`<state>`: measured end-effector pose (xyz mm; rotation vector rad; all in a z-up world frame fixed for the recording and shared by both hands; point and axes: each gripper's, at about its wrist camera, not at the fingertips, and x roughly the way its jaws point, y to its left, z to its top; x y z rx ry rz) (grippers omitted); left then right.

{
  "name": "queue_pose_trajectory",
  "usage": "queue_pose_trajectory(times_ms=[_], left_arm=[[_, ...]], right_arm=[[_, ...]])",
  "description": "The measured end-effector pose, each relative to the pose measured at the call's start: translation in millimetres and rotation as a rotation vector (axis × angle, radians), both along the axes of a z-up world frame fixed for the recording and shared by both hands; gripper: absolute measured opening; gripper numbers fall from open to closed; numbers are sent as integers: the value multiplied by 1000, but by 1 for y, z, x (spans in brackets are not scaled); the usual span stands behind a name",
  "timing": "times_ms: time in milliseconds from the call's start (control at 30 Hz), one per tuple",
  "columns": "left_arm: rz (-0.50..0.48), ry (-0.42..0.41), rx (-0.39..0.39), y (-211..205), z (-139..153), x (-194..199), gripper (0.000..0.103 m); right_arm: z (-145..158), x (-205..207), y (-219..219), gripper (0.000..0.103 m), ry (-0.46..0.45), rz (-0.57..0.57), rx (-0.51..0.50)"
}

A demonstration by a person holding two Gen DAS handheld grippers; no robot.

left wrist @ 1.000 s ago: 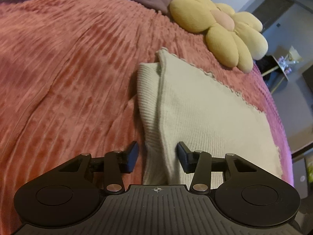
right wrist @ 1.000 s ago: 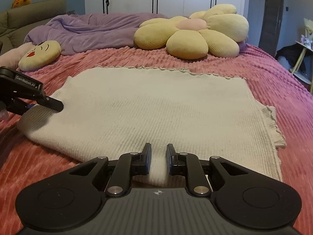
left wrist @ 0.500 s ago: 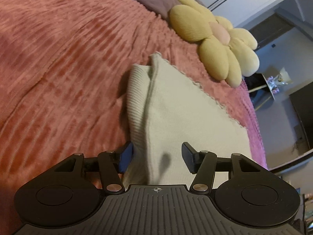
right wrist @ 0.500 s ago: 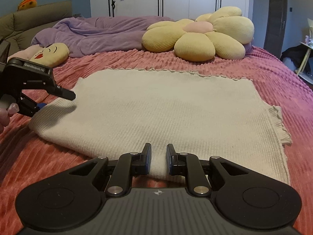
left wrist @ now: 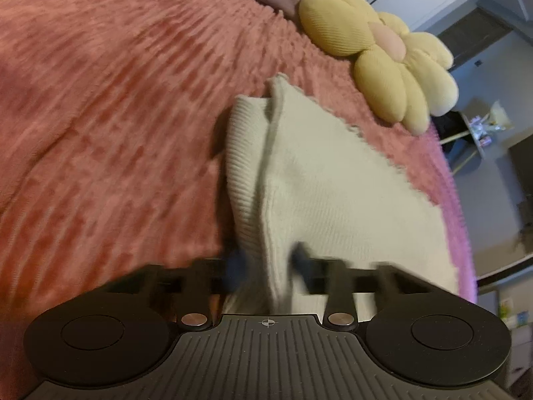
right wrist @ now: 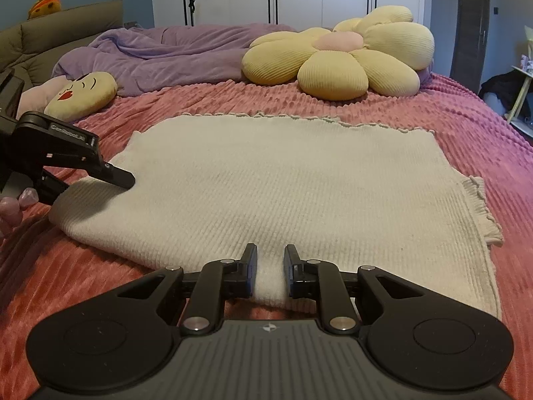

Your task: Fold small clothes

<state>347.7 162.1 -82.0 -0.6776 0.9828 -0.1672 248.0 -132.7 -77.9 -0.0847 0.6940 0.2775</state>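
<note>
A cream knit garment (right wrist: 283,183) lies flat on the pink ribbed bedspread (right wrist: 466,126). My right gripper (right wrist: 269,266) is shut on the middle of its near edge, with a strip of cloth showing between the pads. My left gripper (left wrist: 269,263) is at the garment's (left wrist: 333,183) left side edge. Its jaws are closing and a raised ridge of cloth is pinched between them; this view is blurred. In the right wrist view the left gripper (right wrist: 120,183) has its upper finger on top of that edge, and the lower finger is hidden beneath.
A yellow flower cushion (right wrist: 336,63) and a purple blanket (right wrist: 166,50) lie at the far side of the bed. A yellow face cushion (right wrist: 83,95) sits at the far left. A person's fingers (right wrist: 13,205) hold the left gripper. The bed's right edge drops toward a side table (right wrist: 523,93).
The left gripper's jaws have closed in from wide apart onto the garment's left edge, which now stands up as a ridge between them. The right gripper has kept still.
</note>
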Motion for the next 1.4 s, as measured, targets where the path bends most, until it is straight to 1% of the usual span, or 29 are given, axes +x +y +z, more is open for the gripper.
queue_pose_trajectory(times_ms=[67, 133, 267, 300, 333, 367, 400, 433, 567, 633, 700, 767, 800, 867, 900, 933, 967, 1000, 1033, 1067, 1100, 1133, 1200, 1233, 1267, 1333, 1400], left_arm=[[10, 1, 2, -1, 5, 0, 21], [-4, -21, 28, -5, 13, -1, 20], [6, -31, 17, -6, 23, -2, 19], [4, -34, 19, -7, 25, -2, 19], [3, -36, 23, -8, 29, -2, 19], [3, -38, 29, -10, 33, -1, 19], [-6, -49, 39, -13, 40, -1, 19], [-15, -64, 55, -17, 47, -1, 19], [-85, -146, 89, -49, 85, 1, 19], [-148, -187, 108, -81, 103, 5, 19], [-213, -213, 110, -117, 112, 10, 19], [-273, -224, 97, -154, 110, 13, 19], [-293, -214, 87, -173, 104, 15, 21], [-328, -176, 81, -204, 84, 18, 26], [-348, -145, 97, -219, 71, 19, 31], [-353, -107, 108, -227, 62, 17, 31], [-366, -85, 88, -231, 56, 12, 31], [-379, -85, 41, -230, 55, 5, 32], [-378, -100, 12, -226, 59, -4, 32], [-373, -137, -1, -220, 66, -15, 36], [-363, -180, 0, -211, 73, -26, 45], [-342, -207, 17, -203, 78, -32, 51], [-298, -258, 104, -185, 85, -48, 52], [-266, -265, 174, -176, 85, -53, 52], [-244, -262, 222, -168, 83, -51, 52], [-207, -209, 291, -150, 69, -49, 51], [-180, -160, 307, -138, 55, -47, 51]], right_arm=[[2, -1, 1, 15, -7, 5, 4], [6, -5, 0, 15, -28, 5, 20], [5, -7, 7, 15, -51, 16, 1], [-1, -4, 10, 15, -26, 24, -10], [-10, 2, 14, 15, 25, 41, -48], [-14, 4, 17, 15, 36, 61, -81], [-10, 4, 18, 15, 29, 69, -90], [-4, 5, 16, 15, 33, 64, -73], [15, -7, -11, 15, -24, 1, 12], [19, -16, -28, 15, -46, -38, 30], [23, -24, -44, 15, -61, -75, 45], [26, -31, -61, 15, -72, -120, 57], [27, -33, -69, 15, -70, -135, 70], [28, -36, -84, 15, -60, -162, 93], [27, -37, -89, 15, -55, -172, 91], [26, -38, -95, 15, -49, -179, 81], [26, -38, -99, 15, -44, -183, 76], [26, -38, -103, 16, -40, -185, 74], [26, -39, -108, 16, -37, -185, 75], [25, -40, -113, 16, -32, -184, 79], [25, -39, -116, 16, -27, -185, 87], [24, -38, -120, 17, -17, -188, 103], [23, -34, -126, 20, -3, -196, 144], [24, -30, -129, 21, 3, -204, 170], [24, -27, -129, 25, 8, -209, 197], [28, -17, -131, 35, 21, -202, 273], [32, -6, -131, 51, 36, -183, 353]])
